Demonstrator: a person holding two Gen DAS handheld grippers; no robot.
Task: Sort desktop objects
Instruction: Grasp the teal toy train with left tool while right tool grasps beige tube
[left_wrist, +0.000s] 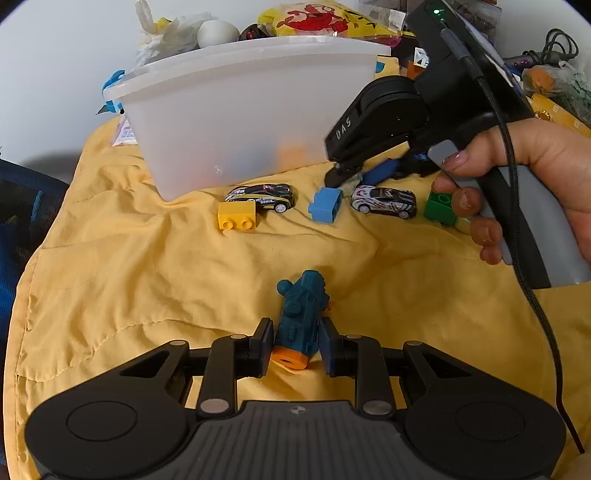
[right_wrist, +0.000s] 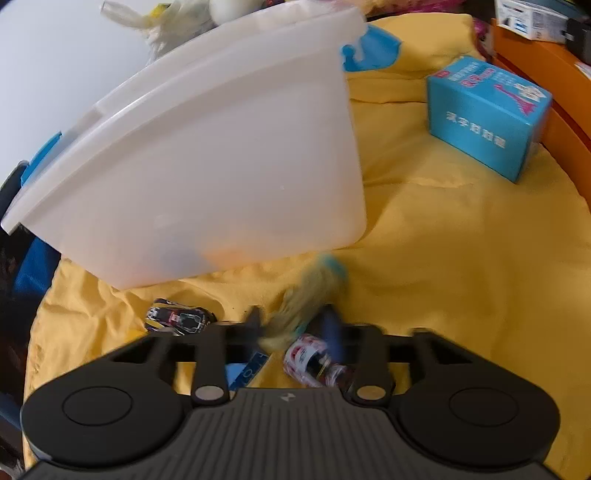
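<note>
- My left gripper (left_wrist: 294, 341) is clamped on the teal toy train (left_wrist: 301, 314), whose long axis runs straight ahead along the fingers, orange end nearest me.
- The white bin (left_wrist: 236, 122) lies ahead, beyond the train; blurry blue and orange shapes show through its wall.
- My right gripper (right_wrist: 295, 328) pinches a blurred pale-yellow toy (right_wrist: 314, 291), nearer the bin.

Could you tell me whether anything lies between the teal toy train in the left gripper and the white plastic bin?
Nothing blocks the way. Between the teal toy train and the white plastic bin lie only bare yellow cloth, a yellow block and a black toy car, all low.
</note>
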